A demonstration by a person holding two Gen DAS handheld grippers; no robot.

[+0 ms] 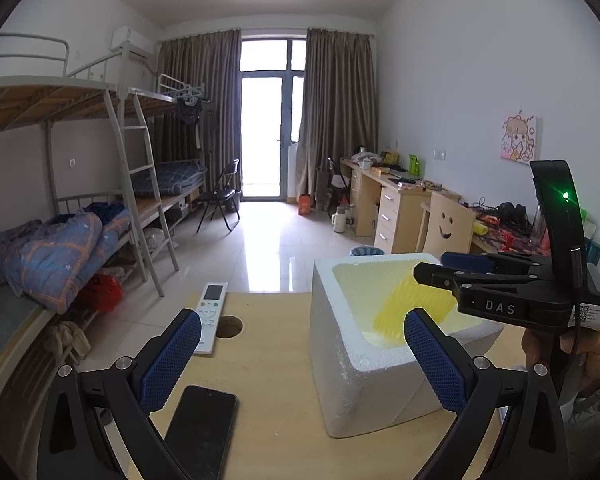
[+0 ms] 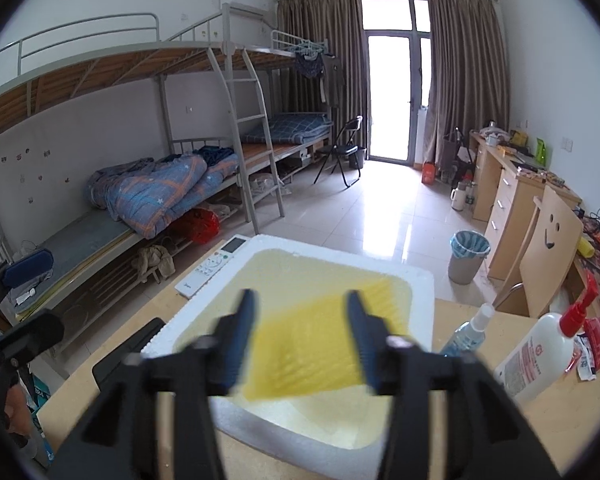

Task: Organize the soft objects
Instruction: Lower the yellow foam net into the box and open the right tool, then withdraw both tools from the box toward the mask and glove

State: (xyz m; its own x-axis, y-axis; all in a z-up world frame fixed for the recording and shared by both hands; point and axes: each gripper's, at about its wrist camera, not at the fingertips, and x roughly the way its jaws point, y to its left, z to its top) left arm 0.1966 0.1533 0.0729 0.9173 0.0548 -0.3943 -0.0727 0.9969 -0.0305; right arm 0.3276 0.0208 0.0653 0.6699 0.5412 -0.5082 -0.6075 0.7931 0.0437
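A white foam box point(image 1: 356, 384) stands on the wooden table point(image 1: 276, 364). A yellow ridged sponge point(image 1: 414, 310) lies inside it, and shows in the right wrist view point(image 2: 312, 352) within the box point(image 2: 420, 280). My left gripper point(image 1: 302, 356) is open and empty, low over the table just left of the box. My right gripper point(image 2: 300, 336) is open above the box, with the sponge lying between and below its fingers, apart from them. It also shows in the left wrist view point(image 1: 448, 268) over the box's right side.
A black phone point(image 1: 200, 428) and a white remote point(image 1: 210, 316) lie on the table left of the box, by a round hole point(image 1: 229, 326). A spray bottle point(image 2: 466, 332) and a pump bottle point(image 2: 540, 356) stand right of the box. A bunk bed and a desk lie beyond.
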